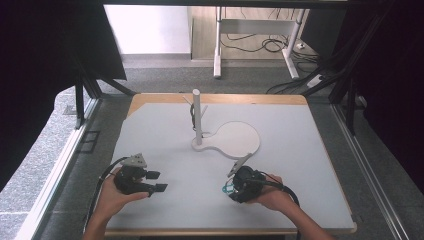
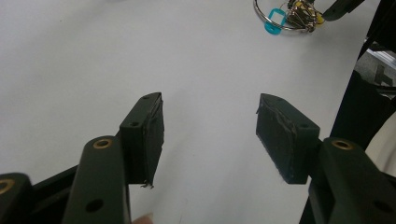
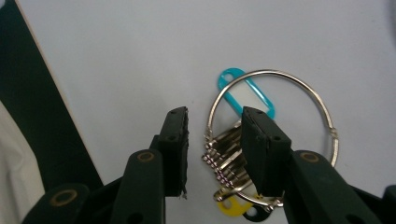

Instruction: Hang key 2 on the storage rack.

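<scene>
A large metal key ring (image 3: 299, 86) lies flat on the white table (image 1: 165, 135). It carries a teal tag (image 3: 247, 91), a yellow tag (image 3: 229, 205) and a bunch of small metal keys (image 3: 224, 158). My right gripper (image 3: 215, 126) hangs right over it with the bunch between its jaws. One pad touches the keys and a gap remains at the other. In the high view this gripper (image 1: 234, 189) sits at the front right, over the ring (image 1: 226, 189). My left gripper (image 2: 210, 126) stands open over bare table at the front left (image 1: 159, 181), with the ring (image 2: 280, 16) farther off.
A white post with side pegs (image 1: 197, 117) stands mid-table on a base joined to a round white disc (image 1: 240, 139). The table's wooden front edge (image 1: 225, 231) runs just below both hands. Black frame bars and cables surround the table.
</scene>
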A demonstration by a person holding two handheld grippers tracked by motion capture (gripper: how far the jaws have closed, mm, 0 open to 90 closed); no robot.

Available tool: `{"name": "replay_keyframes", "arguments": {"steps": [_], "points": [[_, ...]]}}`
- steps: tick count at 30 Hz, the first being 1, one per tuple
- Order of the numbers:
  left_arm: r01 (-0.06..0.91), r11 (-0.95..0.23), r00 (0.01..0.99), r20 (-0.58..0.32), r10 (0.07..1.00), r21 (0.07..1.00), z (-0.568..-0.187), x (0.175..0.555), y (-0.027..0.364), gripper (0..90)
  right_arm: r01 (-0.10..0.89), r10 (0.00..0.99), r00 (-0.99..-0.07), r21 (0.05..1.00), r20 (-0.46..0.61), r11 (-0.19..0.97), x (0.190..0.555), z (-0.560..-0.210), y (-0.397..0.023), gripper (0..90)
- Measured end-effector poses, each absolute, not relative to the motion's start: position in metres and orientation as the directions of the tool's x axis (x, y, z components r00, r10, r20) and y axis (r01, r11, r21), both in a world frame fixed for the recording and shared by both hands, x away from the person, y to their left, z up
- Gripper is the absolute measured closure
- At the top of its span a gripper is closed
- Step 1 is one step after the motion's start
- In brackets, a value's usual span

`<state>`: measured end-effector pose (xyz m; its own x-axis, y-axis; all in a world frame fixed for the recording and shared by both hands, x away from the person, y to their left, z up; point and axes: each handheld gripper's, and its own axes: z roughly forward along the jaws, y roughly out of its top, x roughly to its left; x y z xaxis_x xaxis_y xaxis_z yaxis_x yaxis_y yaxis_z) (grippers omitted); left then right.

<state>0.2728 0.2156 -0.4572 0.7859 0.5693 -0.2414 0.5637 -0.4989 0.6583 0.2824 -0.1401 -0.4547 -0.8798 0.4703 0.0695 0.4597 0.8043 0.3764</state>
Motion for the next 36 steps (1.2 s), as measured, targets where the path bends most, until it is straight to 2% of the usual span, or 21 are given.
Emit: {"name": "replay_keyframes", "arguments": {"steps": [8,31,36], "points": [[0.566,-0.503,0.787,-0.247,0.565,0.653,-0.459,0.273,0.216,41.8,0.481,0.478,-0.874,0.317,0.092,0.817,0.290,-0.464,-0.127,67.1],[0.585,-0.459,0.766,-0.269,0.584,0.668,-0.456,0.273,0.233,41.6,0.519,0.520,-0.852,0.213,0.053,0.828,0.292,-0.477,-0.110,75.4],[0.593,-0.443,0.758,-0.280,0.589,0.673,-0.456,0.272,0.235,41.6,0.537,0.538,-0.842,0.184,0.046,0.823,0.293,-0.480,-0.108,80.0]]}}
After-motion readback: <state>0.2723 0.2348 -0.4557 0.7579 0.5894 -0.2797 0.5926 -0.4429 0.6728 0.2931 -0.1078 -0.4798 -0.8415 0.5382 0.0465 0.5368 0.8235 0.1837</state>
